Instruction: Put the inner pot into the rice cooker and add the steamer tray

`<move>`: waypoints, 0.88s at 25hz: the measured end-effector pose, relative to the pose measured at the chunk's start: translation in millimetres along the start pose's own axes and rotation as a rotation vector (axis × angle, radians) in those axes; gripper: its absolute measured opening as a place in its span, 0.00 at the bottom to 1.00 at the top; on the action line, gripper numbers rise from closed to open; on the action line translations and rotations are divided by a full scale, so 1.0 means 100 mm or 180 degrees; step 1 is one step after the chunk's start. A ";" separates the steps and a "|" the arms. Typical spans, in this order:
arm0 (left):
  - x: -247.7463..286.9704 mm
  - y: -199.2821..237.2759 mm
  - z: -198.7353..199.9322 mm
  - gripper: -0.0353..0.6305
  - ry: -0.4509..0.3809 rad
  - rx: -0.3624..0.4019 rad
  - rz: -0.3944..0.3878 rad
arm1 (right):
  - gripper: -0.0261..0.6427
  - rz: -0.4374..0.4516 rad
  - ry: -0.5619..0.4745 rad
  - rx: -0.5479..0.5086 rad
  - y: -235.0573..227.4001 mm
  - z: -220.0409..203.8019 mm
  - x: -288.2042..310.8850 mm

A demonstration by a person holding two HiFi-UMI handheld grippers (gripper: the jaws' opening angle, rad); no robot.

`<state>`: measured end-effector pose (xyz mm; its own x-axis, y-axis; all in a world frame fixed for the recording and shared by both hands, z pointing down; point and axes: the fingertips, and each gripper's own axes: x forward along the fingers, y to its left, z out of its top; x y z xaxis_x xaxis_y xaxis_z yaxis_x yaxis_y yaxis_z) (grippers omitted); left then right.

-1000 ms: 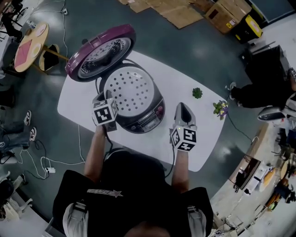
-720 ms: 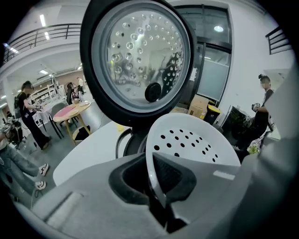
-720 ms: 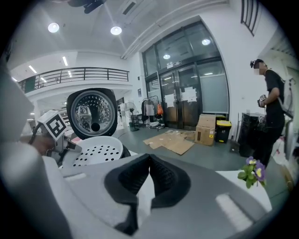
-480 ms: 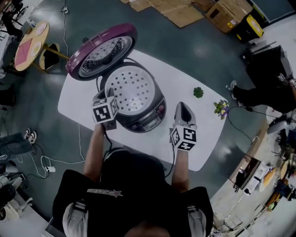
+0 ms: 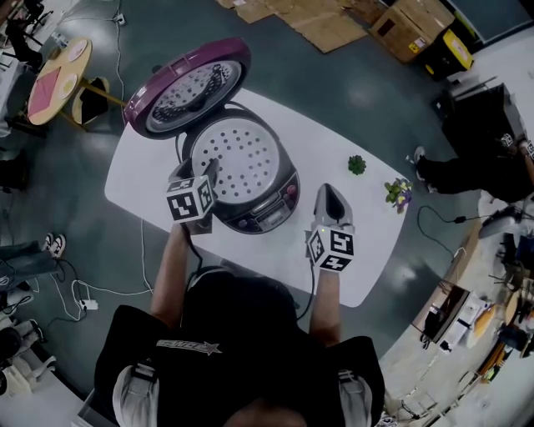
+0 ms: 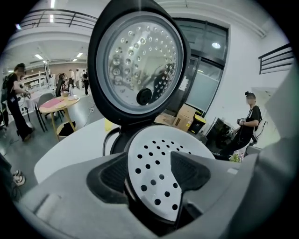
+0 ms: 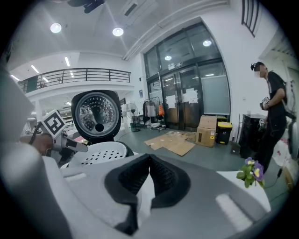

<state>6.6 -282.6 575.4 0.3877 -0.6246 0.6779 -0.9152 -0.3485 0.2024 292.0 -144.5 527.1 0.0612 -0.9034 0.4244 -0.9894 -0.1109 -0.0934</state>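
Note:
The rice cooker [image 5: 269, 210] stands on the white table [image 5: 367, 242] with its maroon lid [image 5: 188, 87] swung up at the back. The white perforated steamer tray [image 5: 242, 158] lies in its mouth; the inner pot is hidden under it. My left gripper [image 5: 204, 169] is at the cooker's near-left rim. Its jaws have just been opening and now stand open, with the tray's edge [image 6: 159, 158] between them and the pads [image 6: 189, 170] off it. My right gripper [image 5: 331, 193] rests to the right of the cooker, shut [image 7: 148, 163] and holding nothing.
A small green plant [image 5: 356, 165] and a purple flower [image 5: 398, 194] sit on the table's far right part. A person [image 5: 467, 167] stands beyond that end. Flattened cardboard [image 5: 317, 21] lies on the floor behind, and a round table [image 5: 54, 83] stands at the left.
My left gripper's jaws have spread apart from the tray's rim, and the gripper has tipped slightly. The tray stays in the cooker. The right gripper has not moved.

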 end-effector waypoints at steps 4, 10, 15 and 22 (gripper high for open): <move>-0.10 -0.03 -0.01 0.50 -0.0069 0.0011 -0.0011 | 0.05 0.0018 -0.0043 -0.0013 0.03 0.00 -0.09; -0.33 -0.14 0.03 0.50 -0.0233 0.0088 -0.0056 | 0.05 0.0036 -0.0125 -0.0043 0.07 0.04 -0.27; -0.59 -0.29 -0.01 0.50 -0.0371 0.0190 -0.0103 | 0.05 0.0019 -0.0229 -0.0088 0.07 0.07 -0.53; -1.03 -0.60 -0.03 0.49 -0.0675 0.0549 -0.0163 | 0.05 -0.0004 -0.0366 -0.0136 0.04 0.08 -0.96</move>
<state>21.3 -195.1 496.0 0.4641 -0.7291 0.5031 -0.8686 -0.4860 0.0969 283.1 -61.8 479.0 0.0747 -0.9451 0.3181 -0.9939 -0.0965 -0.0533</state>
